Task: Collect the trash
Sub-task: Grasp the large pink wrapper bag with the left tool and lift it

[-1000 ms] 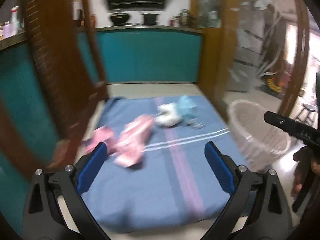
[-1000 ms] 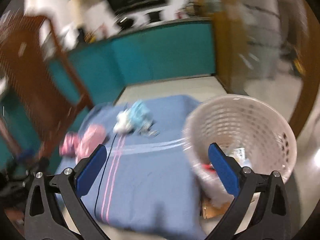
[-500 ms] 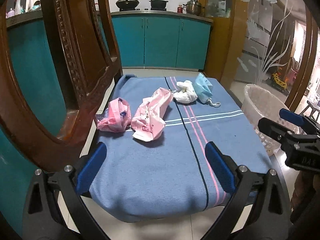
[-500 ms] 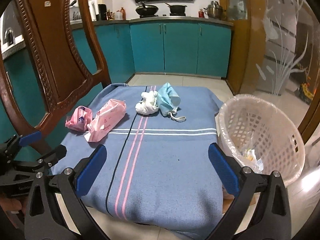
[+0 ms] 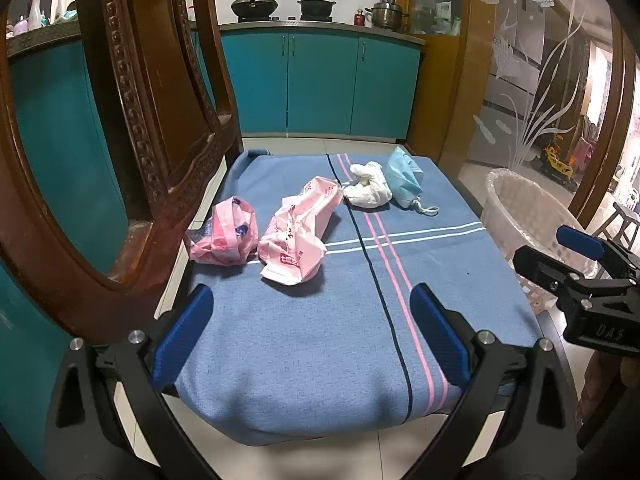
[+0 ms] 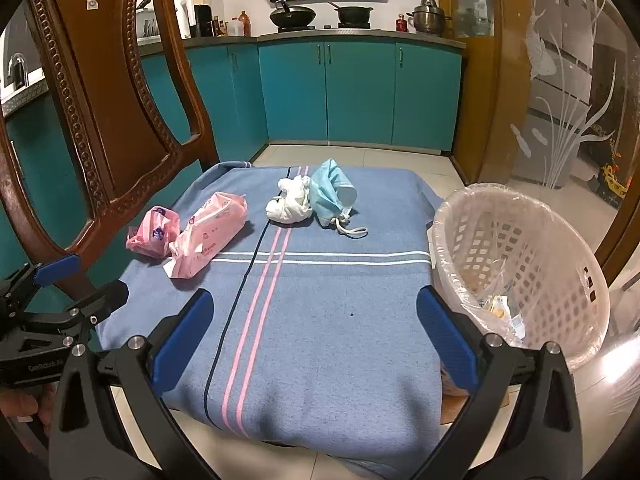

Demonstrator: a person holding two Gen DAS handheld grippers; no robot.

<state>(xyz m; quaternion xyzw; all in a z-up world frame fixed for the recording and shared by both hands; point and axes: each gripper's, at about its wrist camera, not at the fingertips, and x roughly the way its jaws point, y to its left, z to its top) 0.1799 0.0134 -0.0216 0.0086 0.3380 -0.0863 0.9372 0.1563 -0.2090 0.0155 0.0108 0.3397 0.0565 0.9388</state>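
Both tongs gape empty short of the blanket-covered worktop [image 6: 340, 300], the left tongs [image 5: 312, 320] nearer the pink wipes packet [image 5: 300, 232], which lies lengthwise away from the wooden chair [image 5: 152, 120].

Both wrist views look forward and slightly down from the near edge of the blue striped cloth [image 5: 304, 344], the left view from beside the wooden chair [image 5: 132, 128], the right view nearer the lined basket [image 6: 520, 272]. Both share the cloth and teal cabinets [image 6: 360, 92].
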